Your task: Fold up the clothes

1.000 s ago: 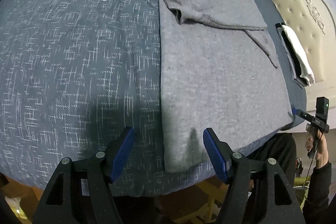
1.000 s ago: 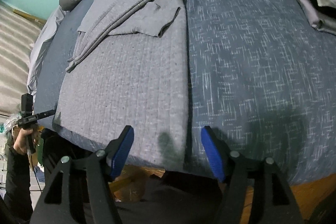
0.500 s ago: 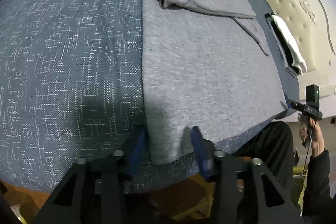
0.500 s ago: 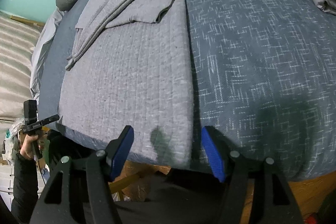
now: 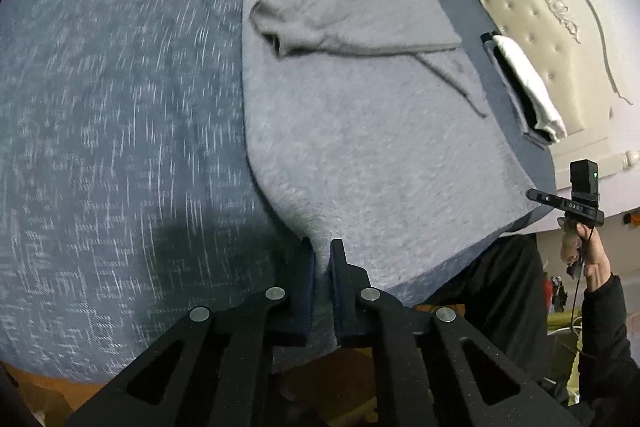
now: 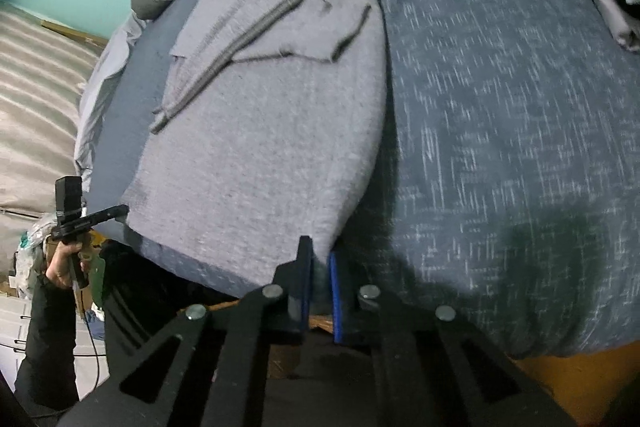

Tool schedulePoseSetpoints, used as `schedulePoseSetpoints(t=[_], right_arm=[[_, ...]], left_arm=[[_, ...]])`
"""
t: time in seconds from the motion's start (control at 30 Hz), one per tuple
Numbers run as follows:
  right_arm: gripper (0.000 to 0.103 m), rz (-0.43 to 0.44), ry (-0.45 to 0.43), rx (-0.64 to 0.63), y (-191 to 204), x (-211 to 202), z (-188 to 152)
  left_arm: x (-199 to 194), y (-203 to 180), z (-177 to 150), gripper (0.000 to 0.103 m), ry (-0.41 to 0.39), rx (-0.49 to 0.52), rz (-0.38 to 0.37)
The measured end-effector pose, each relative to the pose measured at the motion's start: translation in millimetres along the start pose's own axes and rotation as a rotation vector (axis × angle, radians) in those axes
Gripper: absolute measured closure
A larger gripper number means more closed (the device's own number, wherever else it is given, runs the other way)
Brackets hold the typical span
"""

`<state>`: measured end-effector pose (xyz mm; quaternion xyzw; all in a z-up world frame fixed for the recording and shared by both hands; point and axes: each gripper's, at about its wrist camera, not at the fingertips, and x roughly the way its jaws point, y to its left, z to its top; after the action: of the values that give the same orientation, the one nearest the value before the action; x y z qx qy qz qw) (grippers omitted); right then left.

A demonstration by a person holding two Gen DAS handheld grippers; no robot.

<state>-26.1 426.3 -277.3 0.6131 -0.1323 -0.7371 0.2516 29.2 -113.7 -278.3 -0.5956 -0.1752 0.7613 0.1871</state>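
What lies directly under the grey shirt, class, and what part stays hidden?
The grey shirt lies on the blue patterned bedspread, both hem corners pinched by the left gripper and right gripper. The bedspread beneath the shirt is covered.

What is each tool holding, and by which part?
Both hold the grey shirt. The left tool pinches one corner of its near hem; the right tool pinches the other.

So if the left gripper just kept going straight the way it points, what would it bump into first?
The left gripper is already shut on the near hem corner of the grey shirt, so it would push into that cloth first, likely bunching it toward the folded sleeve on the bed.
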Motion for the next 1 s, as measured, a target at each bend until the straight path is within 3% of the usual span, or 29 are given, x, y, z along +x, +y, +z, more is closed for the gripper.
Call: schedulePoseSetpoints(t=[0.43,0.7,1.0], right_arm=[[0.097,0.034,-0.123,-0.048,42,-46,79],[0.097,0.036,-0.197,-0.032,44,-54,162],[0.097,0.031,-0.268,-0.002,34,-53,258]], left_arm=[[-48,-35,90,0.096,-0.137,0.031,-0.037],[-60,-42,163,0.096,-0.18,0.027,-0.034],[-48,-17,264,0.097,-0.205,-0.02,-0.007]])
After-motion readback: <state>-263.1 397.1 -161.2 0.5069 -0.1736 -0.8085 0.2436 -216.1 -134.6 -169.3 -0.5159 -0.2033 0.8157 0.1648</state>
